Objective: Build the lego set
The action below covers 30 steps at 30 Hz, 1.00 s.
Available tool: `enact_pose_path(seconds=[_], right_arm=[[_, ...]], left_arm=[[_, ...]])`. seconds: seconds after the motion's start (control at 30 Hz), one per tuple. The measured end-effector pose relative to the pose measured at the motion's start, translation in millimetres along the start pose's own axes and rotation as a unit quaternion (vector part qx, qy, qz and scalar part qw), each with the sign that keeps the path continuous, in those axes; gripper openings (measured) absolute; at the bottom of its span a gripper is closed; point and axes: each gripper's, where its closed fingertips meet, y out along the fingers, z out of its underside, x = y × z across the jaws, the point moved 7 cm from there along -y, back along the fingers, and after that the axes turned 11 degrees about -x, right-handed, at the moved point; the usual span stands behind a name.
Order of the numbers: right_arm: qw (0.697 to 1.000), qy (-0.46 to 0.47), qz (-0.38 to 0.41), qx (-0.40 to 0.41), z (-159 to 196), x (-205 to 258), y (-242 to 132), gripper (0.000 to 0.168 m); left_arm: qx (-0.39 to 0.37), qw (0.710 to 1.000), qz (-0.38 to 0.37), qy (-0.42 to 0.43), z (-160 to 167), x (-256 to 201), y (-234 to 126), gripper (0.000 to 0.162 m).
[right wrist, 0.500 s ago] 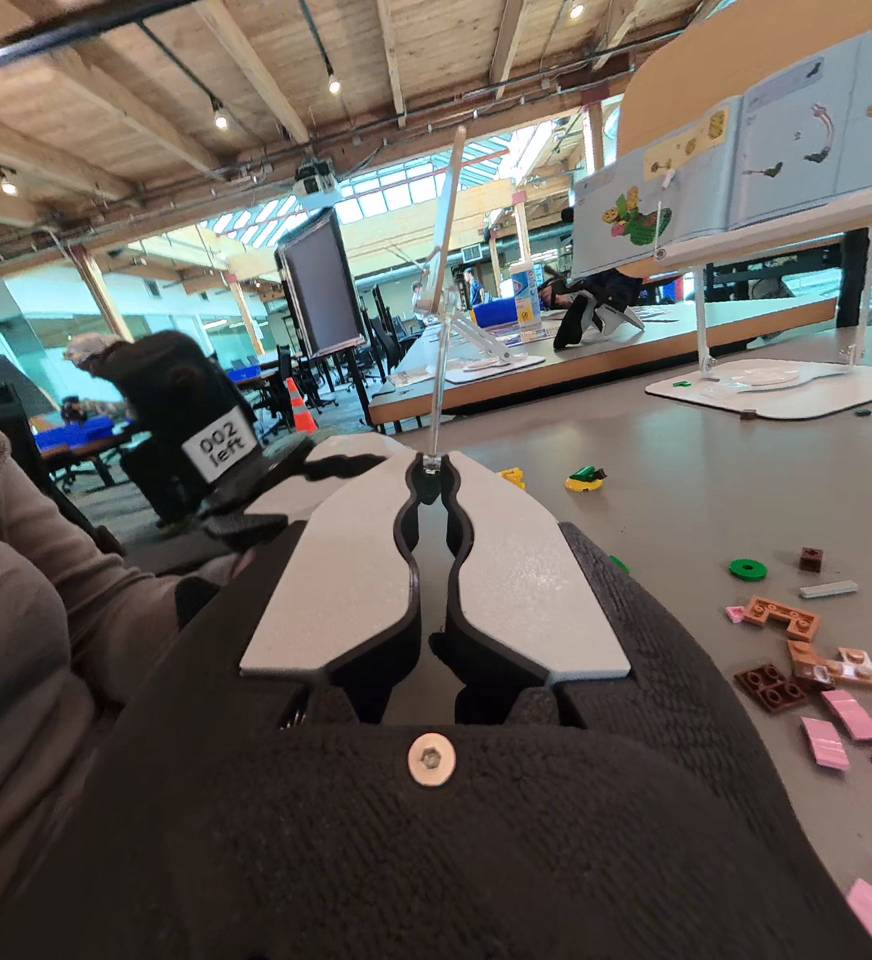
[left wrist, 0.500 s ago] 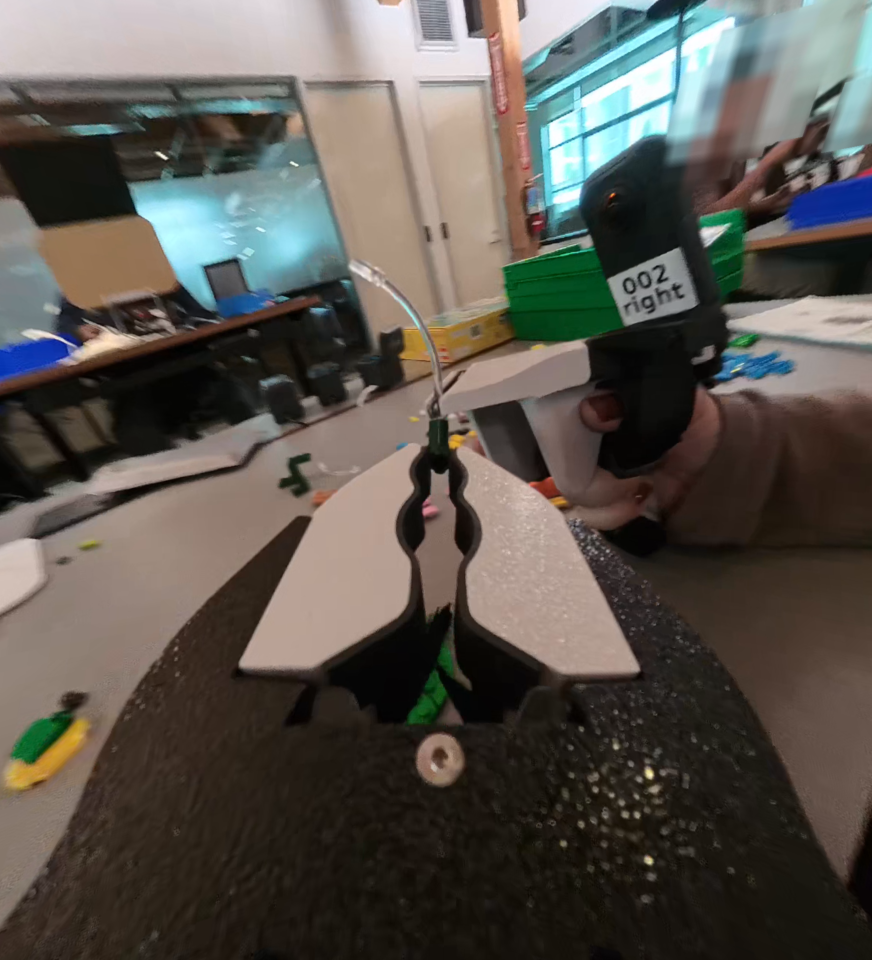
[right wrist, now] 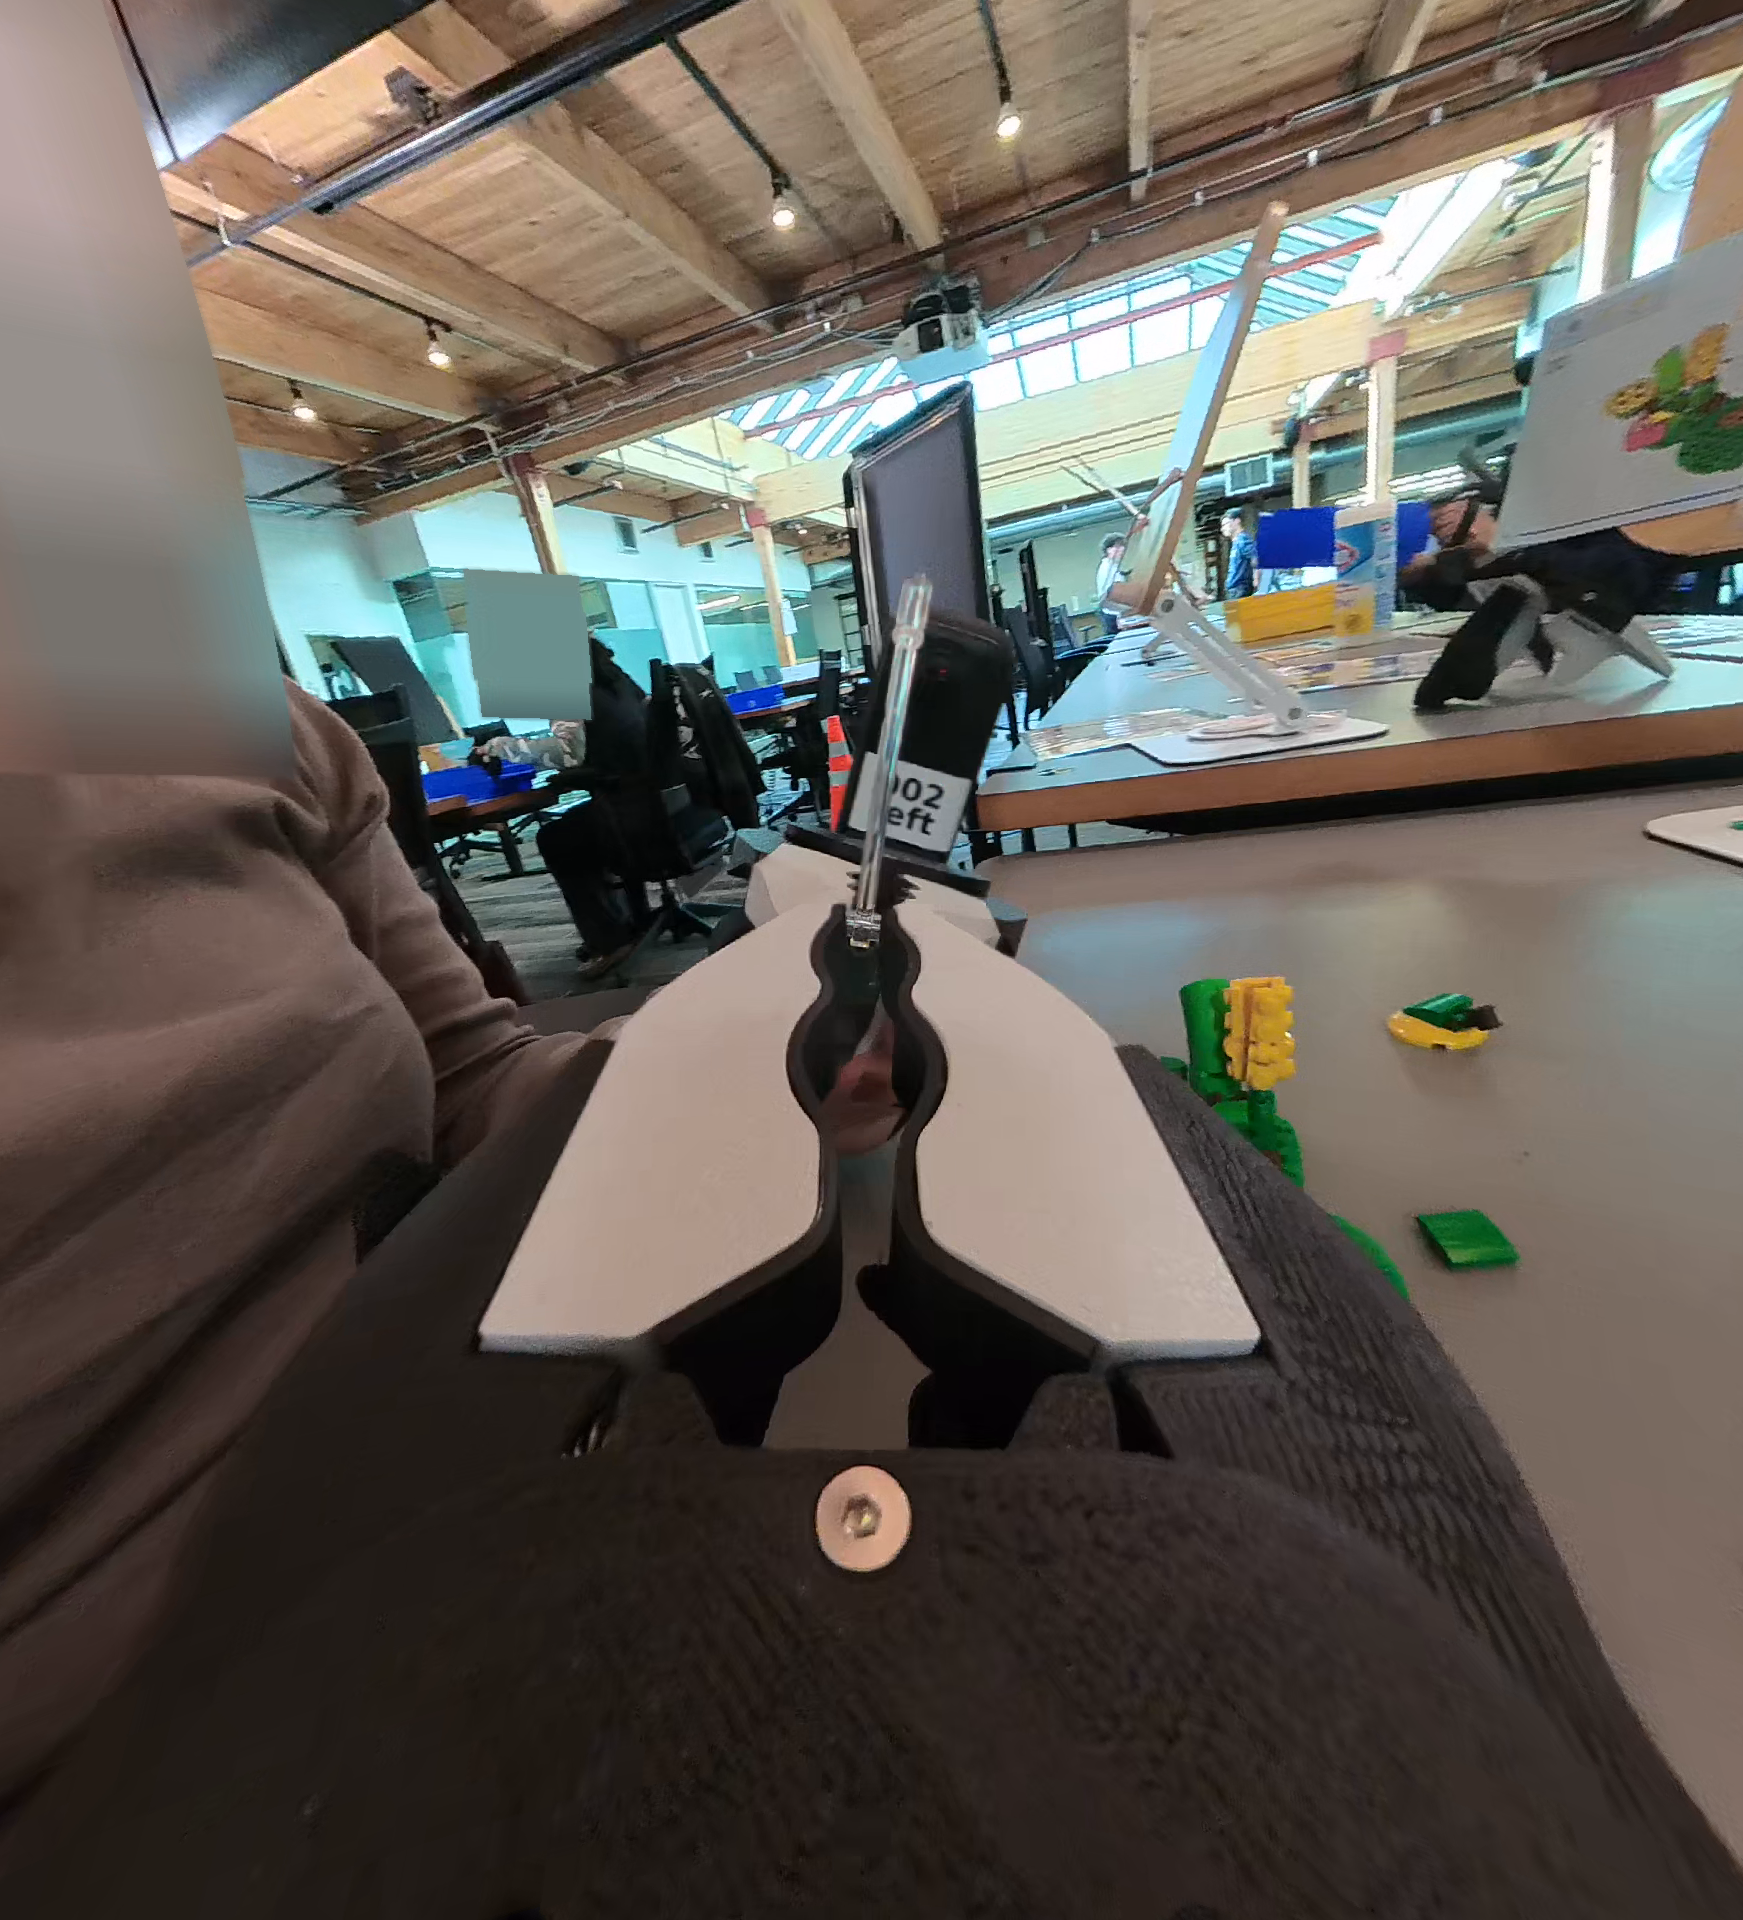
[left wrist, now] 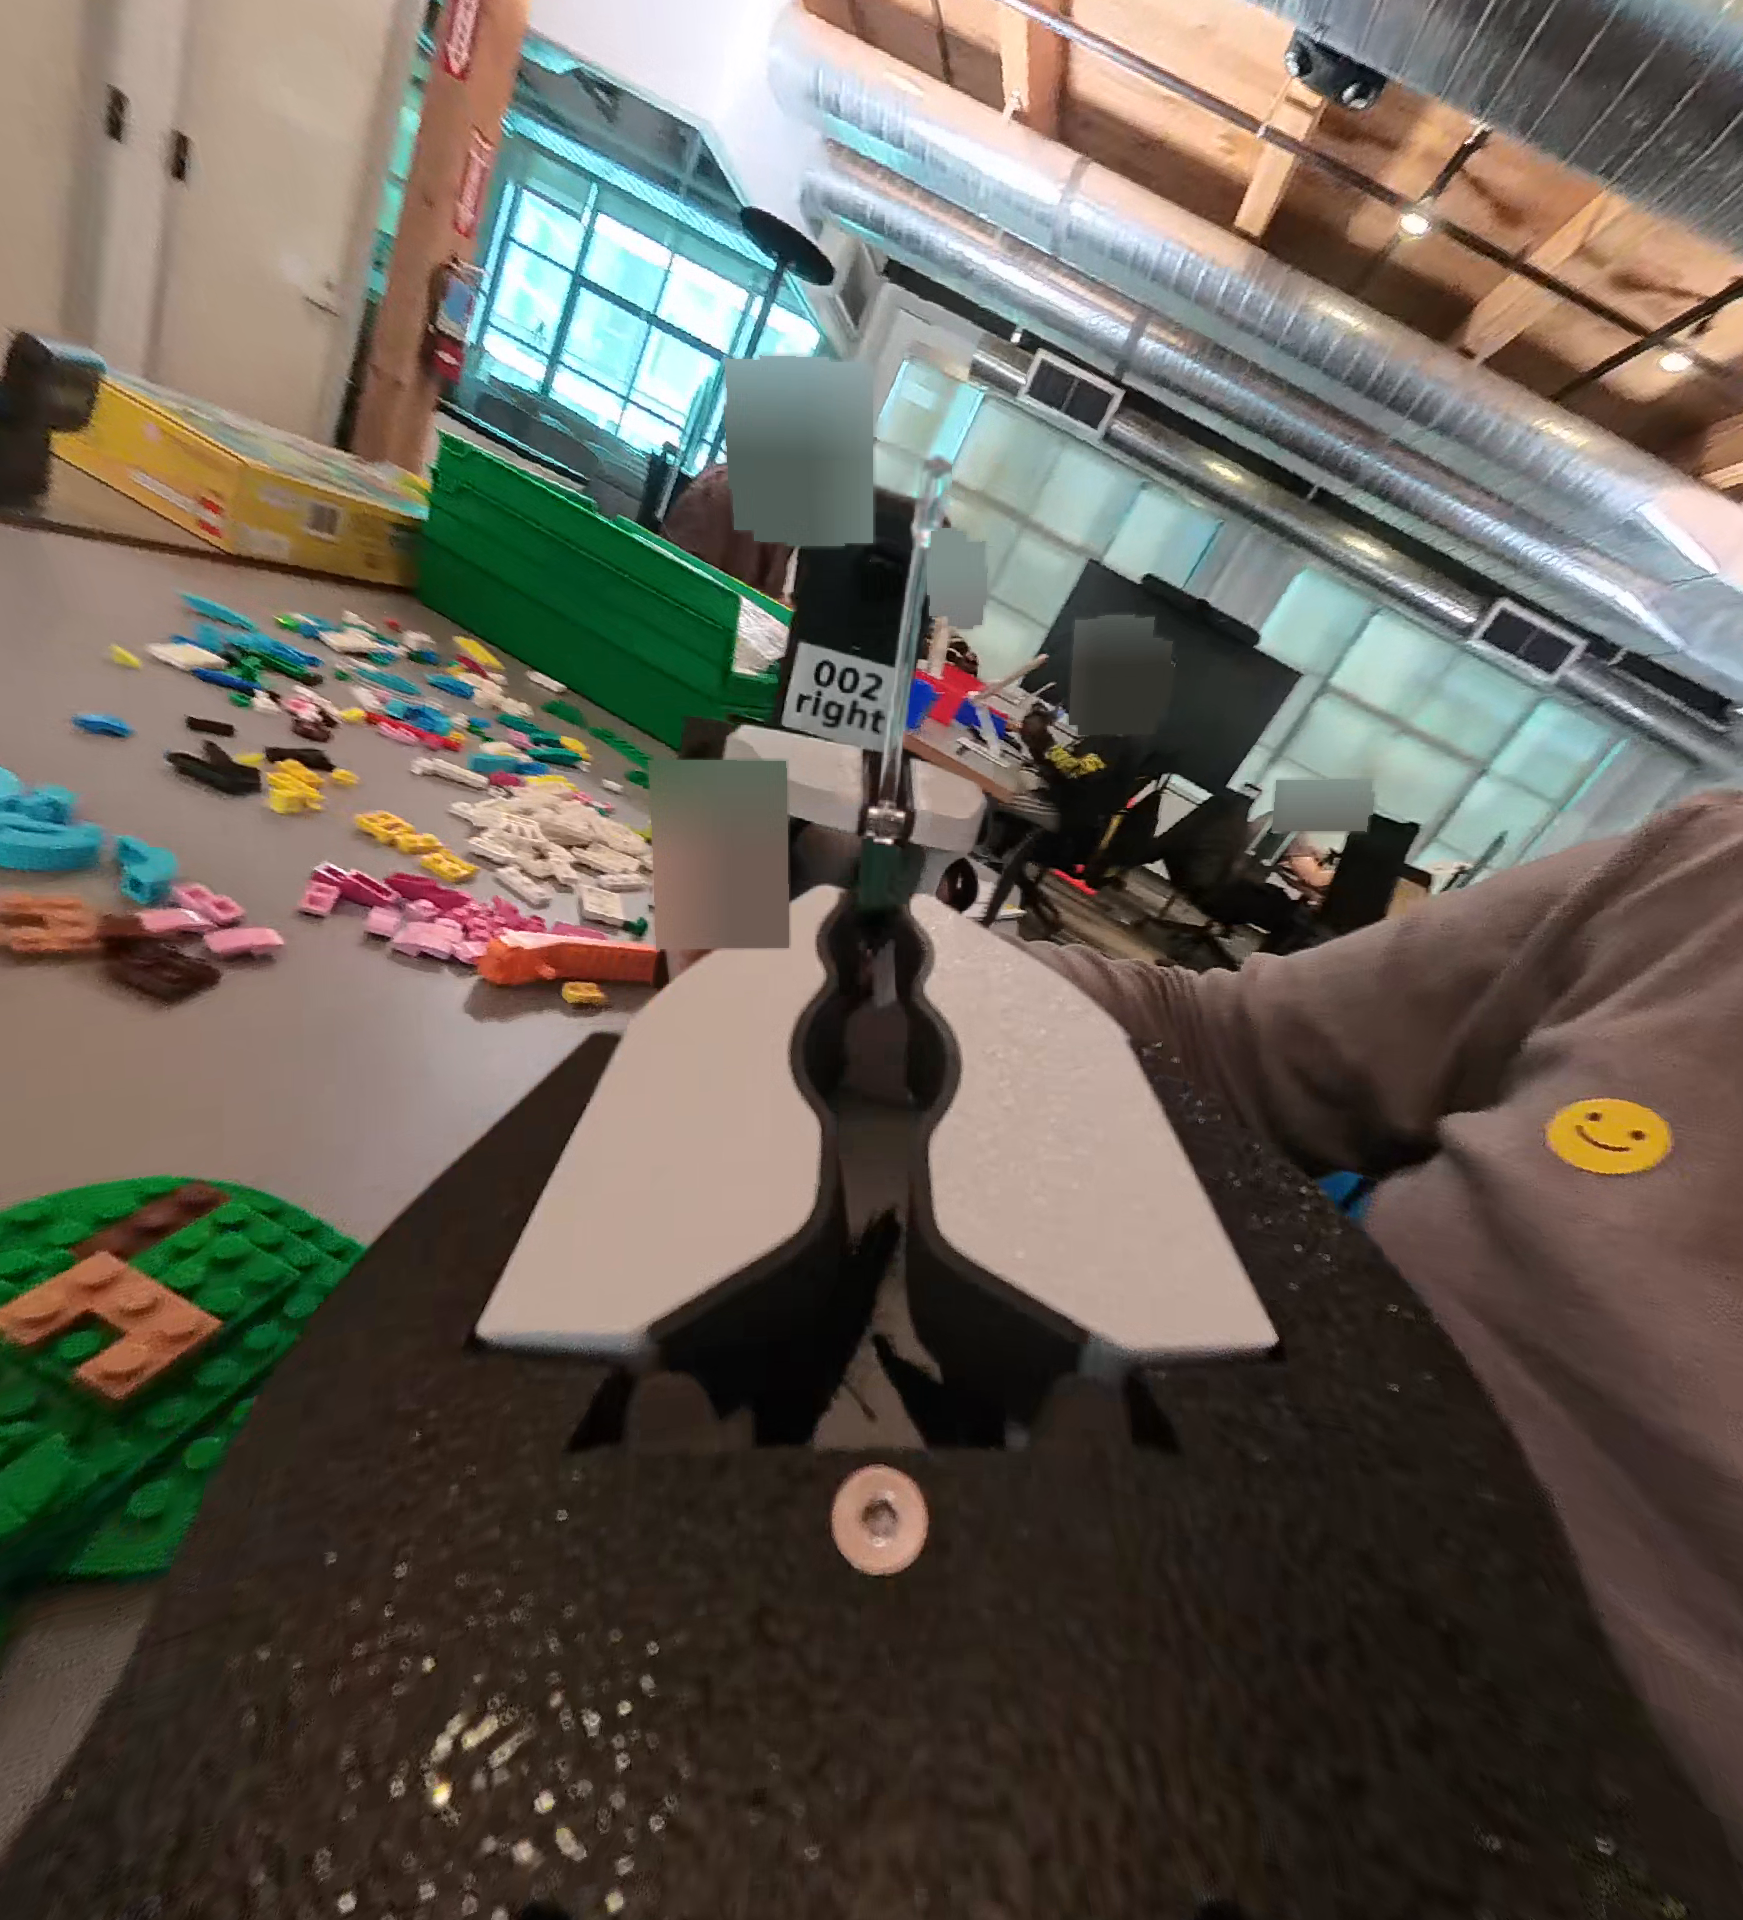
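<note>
My left gripper (left wrist: 877, 914) is shut on a small dark green piece (left wrist: 882, 883) at its fingertips. A thin clear rod (left wrist: 908, 623) rises from that piece. My right gripper (right wrist: 862, 935) is shut on the lower end of the same clear rod (right wrist: 888, 748), which points up and away. The two grippers meet tip to tip above the table; the right gripper (left wrist: 893, 821) shows just beyond the green piece, and the left gripper's black body (right wrist: 934, 727) shows behind the rod.
A green Lego base (left wrist: 67, 1351) with tan and brown plates lies at lower left. Many loose bricks (left wrist: 379, 790) cover the table before green bins (left wrist: 576, 613). A green and yellow flower build (right wrist: 1251, 1039) and a green tile (right wrist: 1464, 1236) lie right. The person's grey sleeve (left wrist: 1469, 1039) is close. Less than 4 cm separates the two grippers' tips. The green tile (right wrist: 1464, 1236) is about 20 centimeters from both grippers' fingertips.
Both grippers have turned and lifted while keeping their grip. They now face each other tip to tip. The left view has swung towards the brick pile and green base.
</note>
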Motion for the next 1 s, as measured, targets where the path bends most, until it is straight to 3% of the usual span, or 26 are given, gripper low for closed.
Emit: enact_pose_path(seconds=[0.43,0.7,0.87,1.0], right_arm=[[0.998,-0.014,-0.035,0.044,-2.1,8.6,-1.3,0.005],[0.995,0.008,-0.047,0.087,3.7,9.0,-4.0,0.004],[0.997,0.025,-0.025,0.064,4.8,1.6,-5.6,0.005],[0.996,0.048,-0.008,0.073,10.1,-3.4,-5.9,0.02]], left_arm=[[0.006,0.999,0.038,-0.035,4.5,-3.6,0.2,0.006],[0.054,0.998,0.031,-0.027,8.9,-3.6,-2.8,0.006],[0.021,1.0,0.004,-0.015,6.0,1.6,-3.2,0.006],[-0.021,1.0,0.01,-0.009,-2.3,1.5,-6.7,0.006]])
